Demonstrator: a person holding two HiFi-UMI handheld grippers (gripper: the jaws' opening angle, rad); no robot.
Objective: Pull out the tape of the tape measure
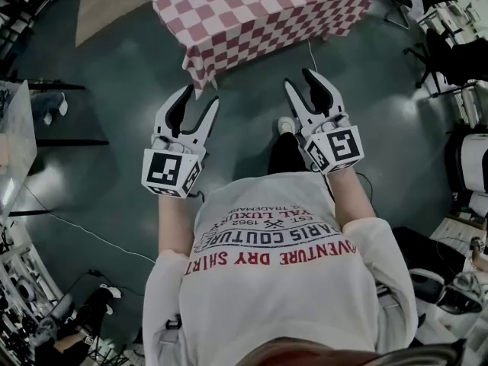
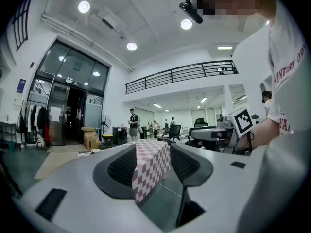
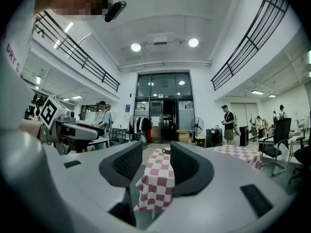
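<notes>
I make out no tape measure. A table with a red-and-white checked cloth (image 1: 259, 14) stands ahead of me. My left gripper (image 1: 200, 96) hangs in the air short of its near corner, jaws open and nothing between them. My right gripper (image 1: 300, 78) is level with it, a little to the right, also open and empty. Between the jaws of the left gripper (image 2: 151, 152) shows the cloth's corner (image 2: 150, 166). Beyond the right gripper (image 3: 156, 154), a small round object (image 3: 167, 151) sits on the table (image 3: 158, 178), too small to identify.
A white cable (image 1: 76, 227) runs across the dark floor at the left. Shelving (image 1: 15, 143) lines the left side, and chairs and desks (image 1: 450, 59) the right. Standing people (image 2: 132, 123), a fan (image 3: 198, 125) and cardboard boxes (image 2: 90, 137) are farther off near the glass doors.
</notes>
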